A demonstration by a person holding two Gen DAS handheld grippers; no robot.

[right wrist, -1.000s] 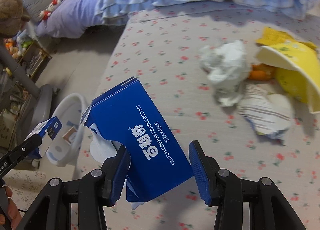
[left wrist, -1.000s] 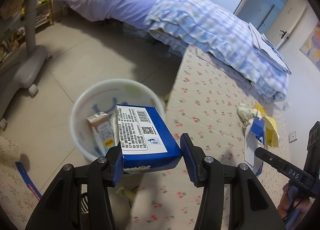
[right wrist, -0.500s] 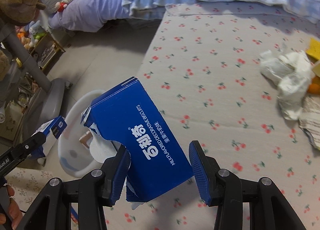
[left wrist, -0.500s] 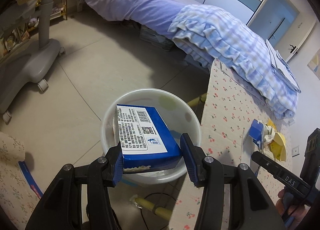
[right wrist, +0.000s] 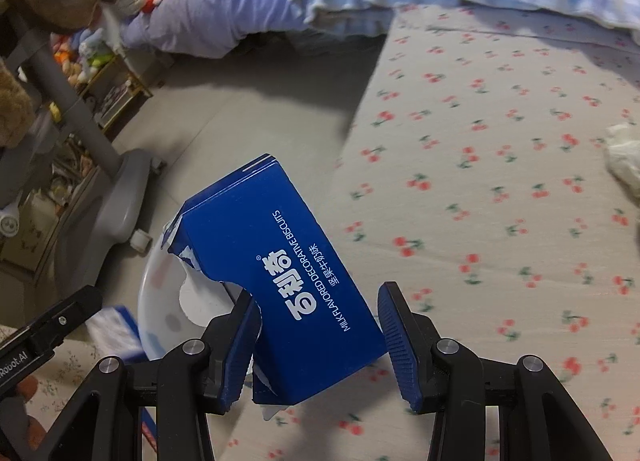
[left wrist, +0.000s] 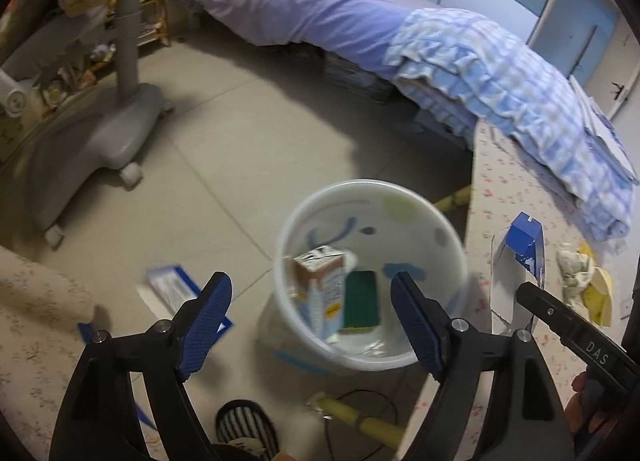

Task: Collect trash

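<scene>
Left wrist view: bin (left wrist: 370, 273), white with coloured dots, stands on the floor just beside the table (left wrist: 480, 197) edge. Inside it: a small carton (left wrist: 322, 289), upright and tilted, and a green sponge (left wrist: 360, 303) flat on the bottom. Left gripper (left wrist: 316, 321) hangs above the bin's near rim, jaws wide and still opening, nothing between the pads. A blue box (left wrist: 172, 291) lies on the floor left of the bin, outside it; blurred, so its face is hard to read. A striped slipper (left wrist: 244, 429) shows at the bottom edge.

Same view, right side: the biscuit box (left wrist: 520, 257) is seen end-on over the table, open end up, with one finger (left wrist: 560, 313) of the other gripper beside it. Crumpled paper (left wrist: 576, 265) and yellow wrapping (left wrist: 600, 293) lie further along the table.

Right wrist view: right gripper (right wrist: 316, 335) is clamped on the biscuit box (right wrist: 280, 261), torn at its left corner, held over the table edge (right wrist: 480, 181). Only a slice of the bin (right wrist: 160, 301) shows behind the box; its contents are hidden here. Cherry-print cloth covers the table.
</scene>
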